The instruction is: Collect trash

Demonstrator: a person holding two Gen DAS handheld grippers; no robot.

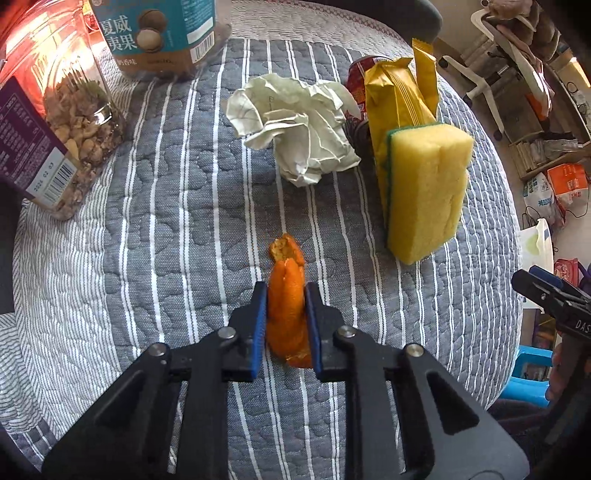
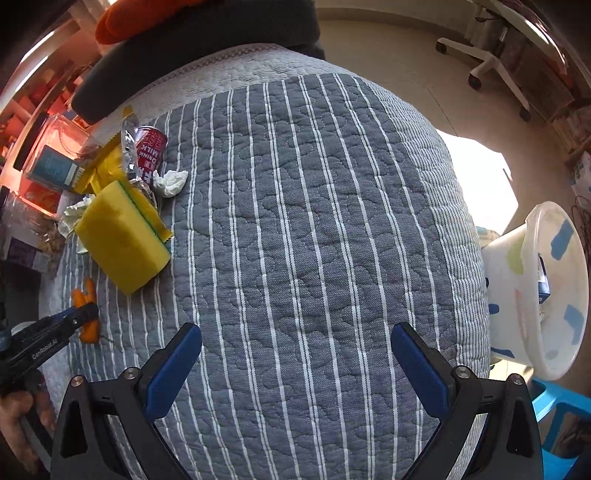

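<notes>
Left wrist view: left gripper is clamped on the orange peel — both blue pads pressed against its sides, peel standing between them lengthwise, its torn tip poking out past the fingertips. Peel's lower end sits on the striped quilt. Ahead of it lie a crumpled paper ball, and to the right a yellow sponge with a green scrub side, leaning against a yellow snack wrapper. A red can stands behind the wrapper, touching or just beside it, can't tell which. Two nut jars at far left, the near one tilted in the fisheye, the teal-labelled one behind it.

Right wrist view: right gripper has its fingers spread wide apart, nothing between them, only bare quilt below. It's well apart from the trash cluster, which sits at the left edge of this view. Small white tissue wad next to the can. White plastic bin off the table's right edge — tilted toward the camera, some items inside.
</notes>
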